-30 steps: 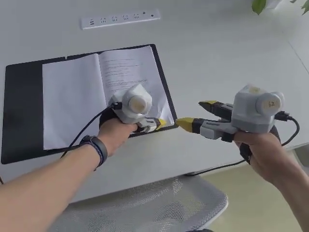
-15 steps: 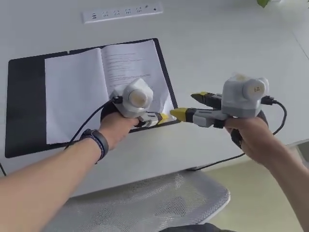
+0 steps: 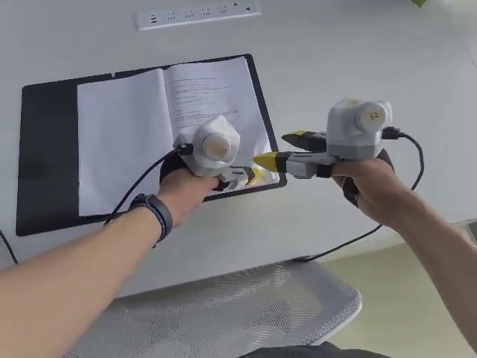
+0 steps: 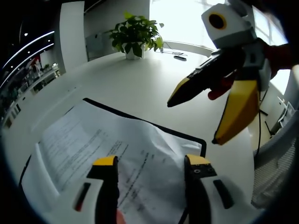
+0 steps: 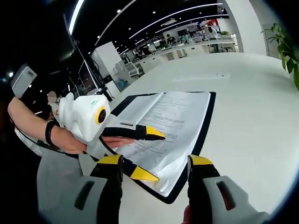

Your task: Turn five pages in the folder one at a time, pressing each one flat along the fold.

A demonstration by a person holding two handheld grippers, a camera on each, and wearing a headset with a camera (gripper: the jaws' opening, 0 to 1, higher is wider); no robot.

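- Folder [image 3: 45, 149] lies open on the white table [image 3: 358, 60], at 10 o'clock from the middle of the head view. 2 white pages show: the left one is blank, the right one is the printed page [image 3: 216, 97].
- Left gripper [image 3: 250, 177] sits at the folder's 5 o'clock corner. Its jaws are spread wide over the lower right corner of the printed page.
- In the left gripper view the sheet runs between the 2 yellow-tipped jaws and looks rippled, not flat. Can't tell whether a jaw is under the paper.
- Right gripper [image 3: 282, 149] is at 3 o'clock of the left gripper, just beside the folder's right edge. Its jaws are apart with nothing between them, and the tips point toward 9 o'clock.
- The 2 grippers are near each other, tip to tip.
- Black wristband [image 3: 153, 212] on the left wrist.
- Power strip [image 3: 197, 13] is at 12 o'clock of the folder.
- Potted plant [image 4: 135, 35] is on the table at 12 o'clock in the left gripper view.
- Mesh chair [image 3: 246, 313] is at 6 o'clock in the head view.
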